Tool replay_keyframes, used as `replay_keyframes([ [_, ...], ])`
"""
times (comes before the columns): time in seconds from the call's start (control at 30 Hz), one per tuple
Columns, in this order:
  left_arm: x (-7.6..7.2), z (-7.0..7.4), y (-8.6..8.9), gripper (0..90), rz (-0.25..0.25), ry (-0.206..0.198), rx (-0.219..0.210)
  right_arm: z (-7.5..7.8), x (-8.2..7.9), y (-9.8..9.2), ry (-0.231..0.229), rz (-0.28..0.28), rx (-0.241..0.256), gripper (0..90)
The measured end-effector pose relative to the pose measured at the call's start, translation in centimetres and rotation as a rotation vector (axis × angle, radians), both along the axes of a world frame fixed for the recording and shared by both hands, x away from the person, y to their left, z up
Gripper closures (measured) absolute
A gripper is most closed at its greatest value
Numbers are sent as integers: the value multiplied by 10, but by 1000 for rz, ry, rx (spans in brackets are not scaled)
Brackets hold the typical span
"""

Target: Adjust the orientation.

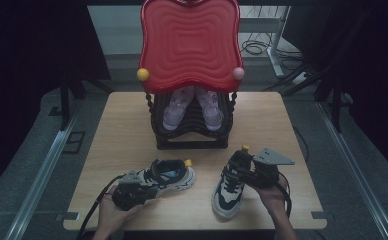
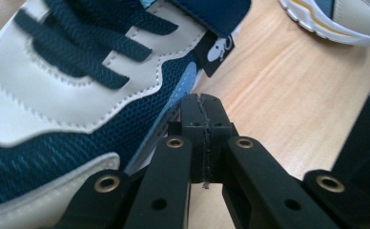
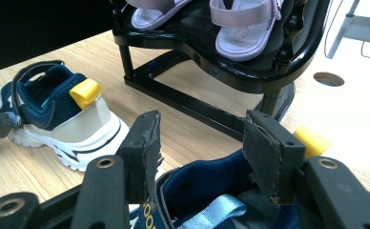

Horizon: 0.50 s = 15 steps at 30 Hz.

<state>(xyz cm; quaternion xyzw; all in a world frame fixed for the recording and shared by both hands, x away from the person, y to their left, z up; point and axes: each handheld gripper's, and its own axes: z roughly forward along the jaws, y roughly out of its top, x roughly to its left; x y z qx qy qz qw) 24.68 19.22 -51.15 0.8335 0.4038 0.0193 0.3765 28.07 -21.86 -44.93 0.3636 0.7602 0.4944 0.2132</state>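
Your left gripper (image 2: 203, 102) is closed, empty, beside the left sneaker (image 1: 169, 176). Your right gripper (image 3: 200, 152) is open, straddling the right sneaker's (image 1: 229, 187) heel collar. Pinch the collar wall squarely before lifting toward the black rack (image 1: 192, 142).

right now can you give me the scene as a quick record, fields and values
surface: wooden table
rack: black shoe rack with red top
on rack: pair of lilac sandals
left sneaker: on the table, by the left gripper
right sneaker: on the table, collar between the right gripper jaws
left gripper jaws: closed together, beside the sneaker
right gripper jaws: apart
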Motion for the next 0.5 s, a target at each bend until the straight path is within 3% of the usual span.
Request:
replay_keyframes([
  [0.5,14,1,18,900,59,-5,1,-1,1,2,2,6,-6,474],
])
